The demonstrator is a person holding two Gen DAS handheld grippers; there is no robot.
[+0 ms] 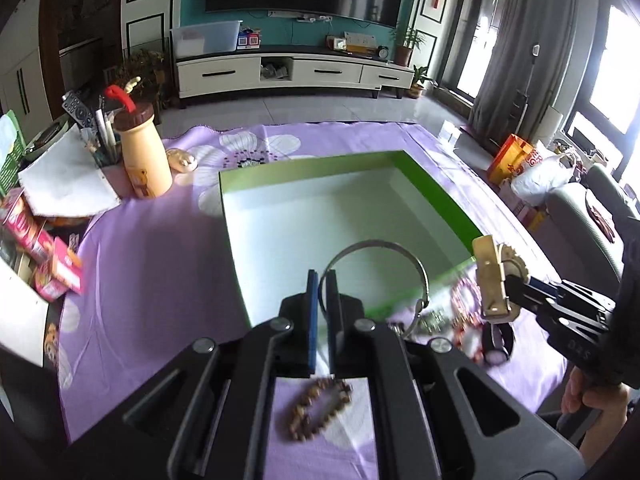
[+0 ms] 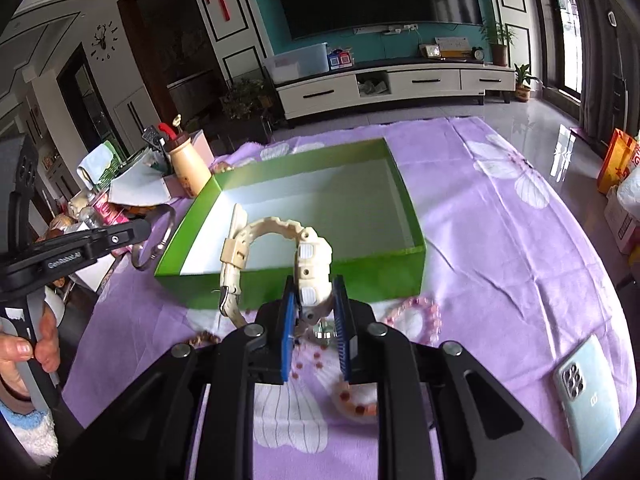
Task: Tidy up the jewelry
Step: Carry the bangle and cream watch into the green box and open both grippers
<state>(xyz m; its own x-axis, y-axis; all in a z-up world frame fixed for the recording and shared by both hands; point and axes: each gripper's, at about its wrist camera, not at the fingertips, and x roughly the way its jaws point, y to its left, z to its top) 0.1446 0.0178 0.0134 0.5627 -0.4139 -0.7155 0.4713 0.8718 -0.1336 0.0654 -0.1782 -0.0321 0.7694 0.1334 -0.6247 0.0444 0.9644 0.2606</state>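
A green box [image 1: 436,196] with a white inside lies open on the purple cloth; it also shows in the right wrist view [image 2: 304,280]. My left gripper [image 1: 322,280] is shut on a silver bangle [image 1: 384,245] and holds it over the box's near edge. My right gripper [image 2: 314,304] is shut on a cream watch [image 2: 308,256], held in front of the box; the watch also shows in the left wrist view [image 1: 494,276]. A brown bead bracelet [image 1: 320,408] lies under my left gripper. A pink bead bracelet [image 2: 416,312] and a red bead strand [image 2: 356,406] lie near my right gripper.
A cream bottle [image 1: 144,156] with a brown cap, a pen cup and pink packets [image 1: 44,256] crowd the table's left. A pale phone [image 2: 588,400] lies at the right on the purple cloth [image 2: 500,220]. A person's hands hold both gripper handles.
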